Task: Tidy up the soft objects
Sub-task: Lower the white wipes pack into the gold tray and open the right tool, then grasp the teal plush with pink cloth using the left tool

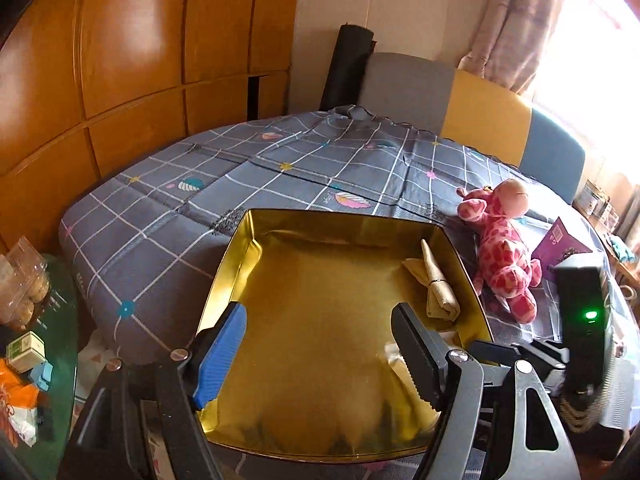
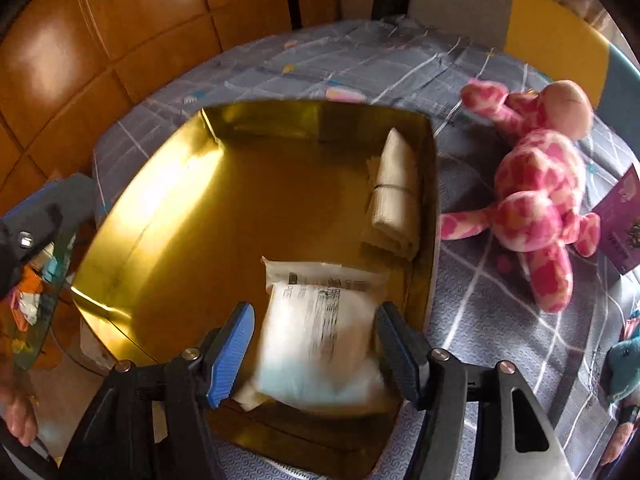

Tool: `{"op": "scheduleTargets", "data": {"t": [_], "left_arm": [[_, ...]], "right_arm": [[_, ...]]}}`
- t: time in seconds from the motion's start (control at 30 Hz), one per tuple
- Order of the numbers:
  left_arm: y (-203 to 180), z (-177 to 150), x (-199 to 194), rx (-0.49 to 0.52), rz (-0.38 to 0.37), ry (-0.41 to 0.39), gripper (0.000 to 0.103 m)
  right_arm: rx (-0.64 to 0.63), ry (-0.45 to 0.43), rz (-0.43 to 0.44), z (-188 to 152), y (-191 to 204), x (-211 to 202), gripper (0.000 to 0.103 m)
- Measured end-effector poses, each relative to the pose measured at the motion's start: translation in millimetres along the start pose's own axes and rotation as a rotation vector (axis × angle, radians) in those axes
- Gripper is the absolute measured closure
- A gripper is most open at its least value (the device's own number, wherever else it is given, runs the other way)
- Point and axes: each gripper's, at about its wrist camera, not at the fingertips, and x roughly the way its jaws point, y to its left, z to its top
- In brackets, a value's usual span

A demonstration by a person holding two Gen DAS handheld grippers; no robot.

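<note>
In front of me the bed [image 1: 168,216], under a grey checked cover, carries a gold tin [image 1: 240,256], a pink giraffe toy [image 1: 506,252] and a purple card [image 1: 560,240].

blurred: packet [image 2: 320,332] print | cut off: dolphin toy [image 2: 624,368]

Ahead of the claw lay a bed [image 1: 248,184] under a grey checked cover, its headboard [image 1: 484,108] panelled in grey, yellow and blue. Beyond and to the left stood a glossy orange-brown wooden wardrobe [image 1: 132,48]. To the far right a pale curtain [image 1: 520,20] hung beside a window [image 1: 600,72] flooding in daylight. Low at the left sat a cluttered green glass table [image 1: 56,360].
</note>
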Motion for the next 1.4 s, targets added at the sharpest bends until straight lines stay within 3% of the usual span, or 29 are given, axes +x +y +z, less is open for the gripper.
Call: {"op": "scheduleTargets", "data": {"t": [0.13,0.67,1.4], "left_arm": [[-6,0,-5,0.015,-0.007,-0.012,0.027],[-52,-8,-19,0.116,-0.069,-0.011,0.025],[-137,-26,-23,0.325,-0.183,0.025,0.025]], "right_arm": [[0.052,-0.079,0.017,-6,-11,-26,0.037],[0.243,-0.263,-0.161,-54,-88,-111,0.037],[0.399,-0.329,-0.287,-107,-158,-158,0.037]]}}
